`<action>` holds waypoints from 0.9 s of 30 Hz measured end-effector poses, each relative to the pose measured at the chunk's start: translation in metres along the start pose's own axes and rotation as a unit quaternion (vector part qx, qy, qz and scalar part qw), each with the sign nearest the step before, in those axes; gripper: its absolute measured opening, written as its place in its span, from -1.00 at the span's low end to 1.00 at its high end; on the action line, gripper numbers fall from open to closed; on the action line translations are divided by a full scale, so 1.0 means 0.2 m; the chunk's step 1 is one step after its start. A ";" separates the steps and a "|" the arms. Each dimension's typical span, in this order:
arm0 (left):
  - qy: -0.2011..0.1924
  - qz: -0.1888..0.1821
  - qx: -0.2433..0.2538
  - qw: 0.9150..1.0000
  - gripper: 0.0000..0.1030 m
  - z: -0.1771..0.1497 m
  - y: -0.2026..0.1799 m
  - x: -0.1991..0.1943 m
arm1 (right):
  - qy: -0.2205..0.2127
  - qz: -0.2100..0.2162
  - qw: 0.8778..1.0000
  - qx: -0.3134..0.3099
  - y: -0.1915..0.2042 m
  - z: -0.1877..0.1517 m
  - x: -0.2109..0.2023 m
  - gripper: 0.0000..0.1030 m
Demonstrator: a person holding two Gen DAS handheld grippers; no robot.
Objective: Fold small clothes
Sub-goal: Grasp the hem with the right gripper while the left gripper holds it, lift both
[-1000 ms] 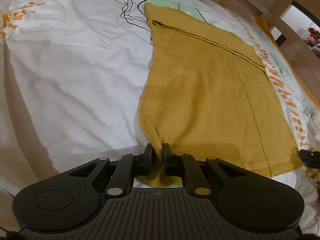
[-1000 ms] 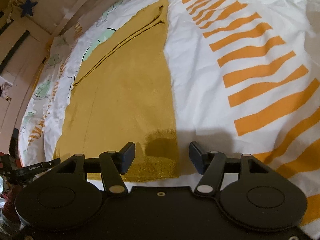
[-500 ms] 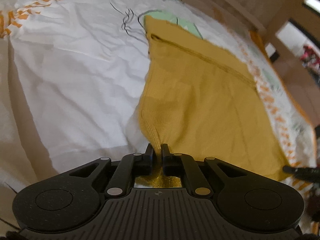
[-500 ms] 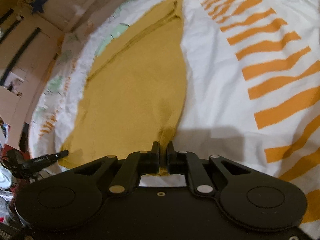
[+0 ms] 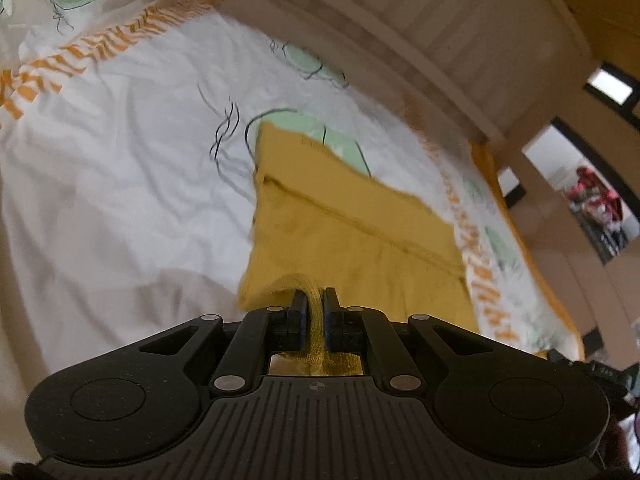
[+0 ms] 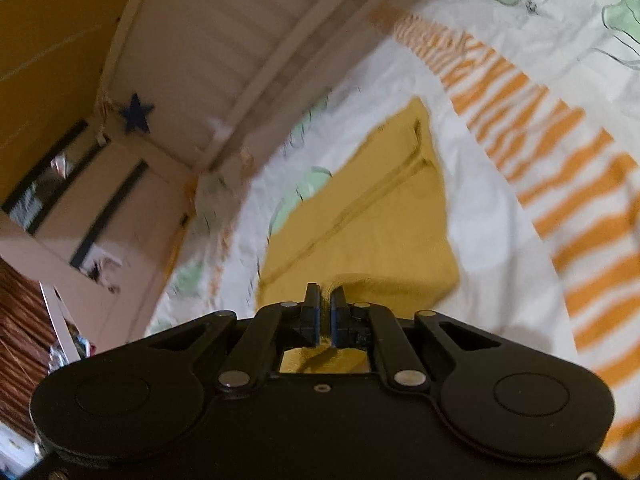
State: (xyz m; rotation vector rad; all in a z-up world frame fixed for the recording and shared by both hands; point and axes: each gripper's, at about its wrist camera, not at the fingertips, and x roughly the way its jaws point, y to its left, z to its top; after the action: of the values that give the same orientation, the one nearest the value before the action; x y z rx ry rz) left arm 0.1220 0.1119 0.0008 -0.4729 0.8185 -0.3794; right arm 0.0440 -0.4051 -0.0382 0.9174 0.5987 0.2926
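Now, with my left hand-held gripper (image 5: 315, 300) and right hand-held gripper (image 6: 325, 296) each clenched on a near hem corner of the mustard knit garment (image 5: 352, 236) on the bed (image 5: 120, 168), I carry both corners level toward the far edge, keeping the fold square.

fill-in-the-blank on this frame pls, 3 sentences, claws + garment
The left claw is shut on the ____ garment.
The right claw is ____ on the same garment.
The garment lies on a white bedsheet printed with ____ stripes.

Missing words: yellow; shut; orange
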 end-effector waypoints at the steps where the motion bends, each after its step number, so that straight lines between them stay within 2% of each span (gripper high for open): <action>1: -0.005 0.000 -0.001 1.000 -0.86 0.03 0.00 0.01 | -0.004 0.000 1.000 -0.004 0.01 0.03 0.02 -0.76; 11: -0.042 0.000 0.003 0.999 -0.88 0.31 -0.02 0.16 | -0.054 0.007 0.998 -0.027 0.03 0.33 0.21 -0.77; 19: -0.071 0.006 0.000 0.997 -0.88 0.54 -0.03 0.40 | -0.069 -0.012 0.997 -0.032 -0.03 0.55 0.47 -0.77; 27: -0.073 0.032 0.004 0.997 -0.88 0.70 0.00 0.66 | -0.080 -0.040 0.996 -0.025 -0.13 0.71 0.73 -0.77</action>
State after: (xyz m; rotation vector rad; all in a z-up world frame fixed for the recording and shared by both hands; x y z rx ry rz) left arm 0.3111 0.0813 0.0041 -0.4608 0.6880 -0.2841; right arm 0.2453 -0.4444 -0.0463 0.8578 0.4766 0.1600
